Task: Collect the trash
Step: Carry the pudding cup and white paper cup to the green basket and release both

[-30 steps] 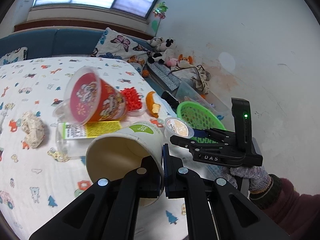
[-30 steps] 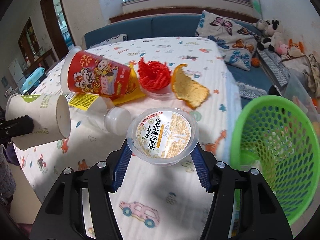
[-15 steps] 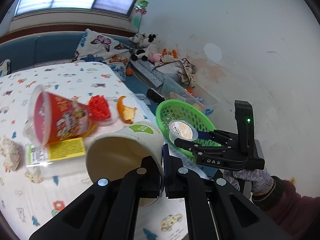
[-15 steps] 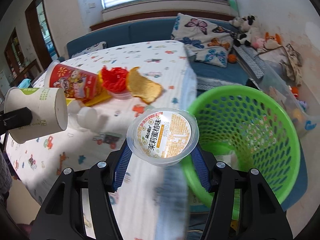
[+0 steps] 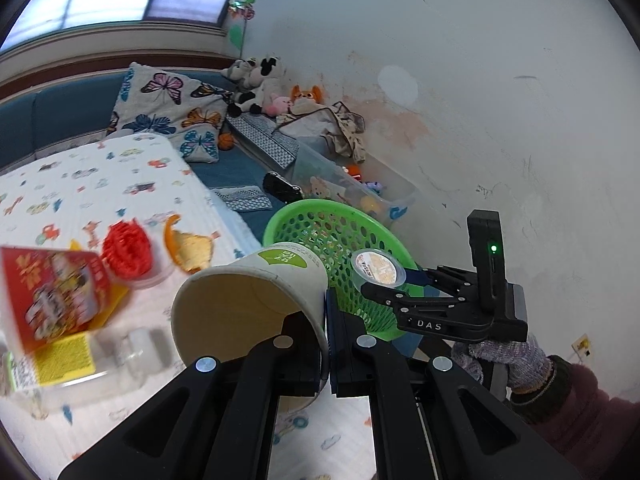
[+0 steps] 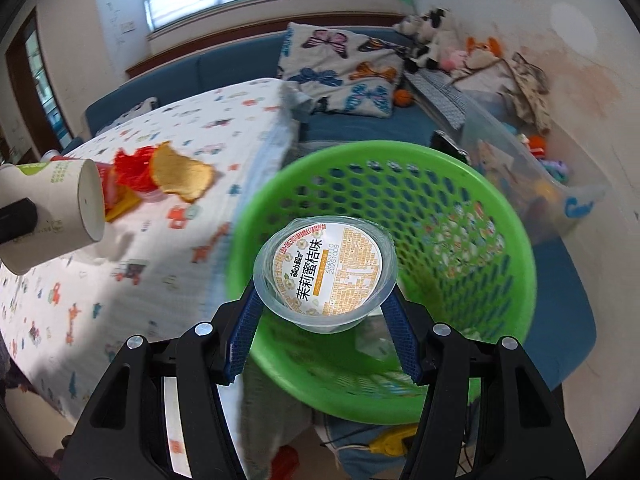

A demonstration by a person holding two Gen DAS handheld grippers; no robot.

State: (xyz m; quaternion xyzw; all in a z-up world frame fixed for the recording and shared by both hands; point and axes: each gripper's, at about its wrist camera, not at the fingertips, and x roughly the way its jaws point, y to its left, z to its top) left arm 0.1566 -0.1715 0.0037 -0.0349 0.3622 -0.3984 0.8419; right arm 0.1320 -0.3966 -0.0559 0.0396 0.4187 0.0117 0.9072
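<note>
My left gripper (image 5: 326, 316) is shut on the rim wall of a white paper cup (image 5: 248, 300) with a green label, held on its side near the table's right edge; the cup (image 6: 56, 208) also shows at the left of the right wrist view. My right gripper (image 6: 324, 312) is shut on a clear jelly cup (image 6: 326, 270) with an orange printed lid, held over the mouth of the green mesh basket (image 6: 480, 208). In the left wrist view the jelly cup (image 5: 376, 270) hangs above the basket (image 5: 320, 228), carried by a gloved hand (image 5: 508, 356).
On the patterned tablecloth (image 5: 80, 188) lie a red snack tub (image 5: 52, 292), a red frilled cup (image 5: 126, 254), an orange peel (image 5: 188, 246) and a clear bottle with a yellow label (image 5: 80, 360). A blue sofa with a butterfly pillow (image 6: 344, 68) and a plastic toy bin (image 6: 536, 160) stand behind the basket.
Both grippers have swung to the right, off the table toward the basket. The jelly cup, earlier over the tablecloth, now hangs over the basket's opening. Both grips are unchanged.
</note>
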